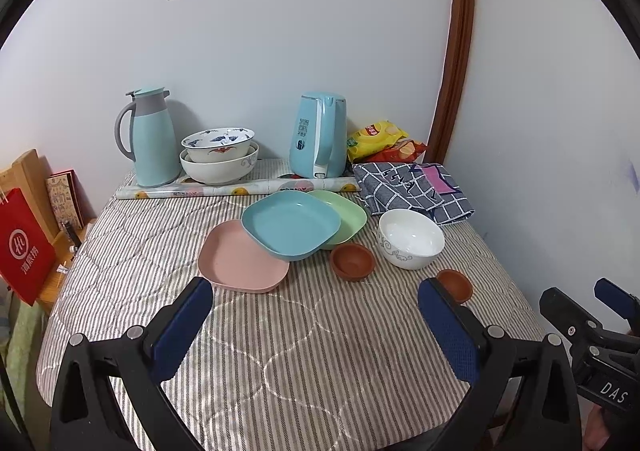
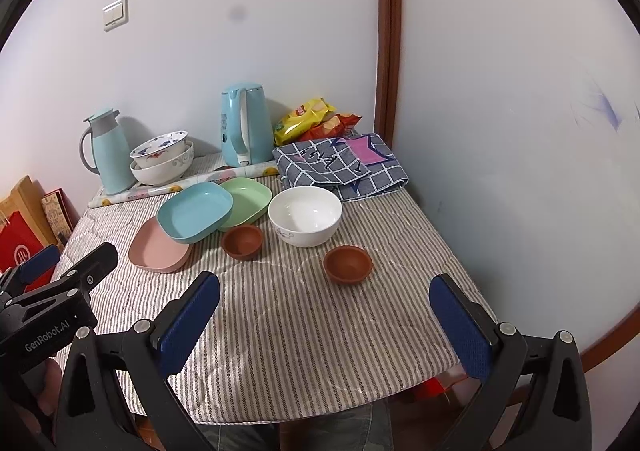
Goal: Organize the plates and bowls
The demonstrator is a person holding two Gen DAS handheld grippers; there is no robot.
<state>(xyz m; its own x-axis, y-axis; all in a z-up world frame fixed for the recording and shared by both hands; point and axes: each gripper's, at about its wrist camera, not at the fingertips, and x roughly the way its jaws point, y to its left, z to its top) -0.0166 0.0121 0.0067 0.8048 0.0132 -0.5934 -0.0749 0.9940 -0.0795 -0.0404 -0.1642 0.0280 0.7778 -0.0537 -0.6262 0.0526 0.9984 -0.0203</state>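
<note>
Left gripper (image 1: 316,311): jaws spread wide, nothing between them, hovering over the near part of the striped cloth (image 1: 280,351). Right gripper (image 2: 326,309): jaws likewise spread and empty. Each gripper shows at the edge of the other's view; the right one's body reads "DAS", cut off, and the left one's reads "GenRobot.AI".

Ahead of the left gripper lie three plates overlapping: pink plate (image 1: 240,265) nearest, blue plate (image 1: 290,225) resting tilted across it and across the green plate (image 1: 348,219) behind. A brown bowl (image 1: 352,261) sits just right of the plates; a white bowl (image 1: 410,237) stands beside it. A second brown bowl (image 2: 347,264) lies just beyond the right gripper; in the left view a finger partly hides it.

At the back: a flask (image 1: 154,139), two stacked bowls (image 1: 219,155), a kettle (image 1: 318,137) whose label is too small to read, snack bags (image 1: 380,141) with unreadable print, a checked cloth (image 1: 412,189) and a patterned roll (image 1: 236,187). A red bag (image 1: 24,247) at the left bears white characters, not legible
</note>
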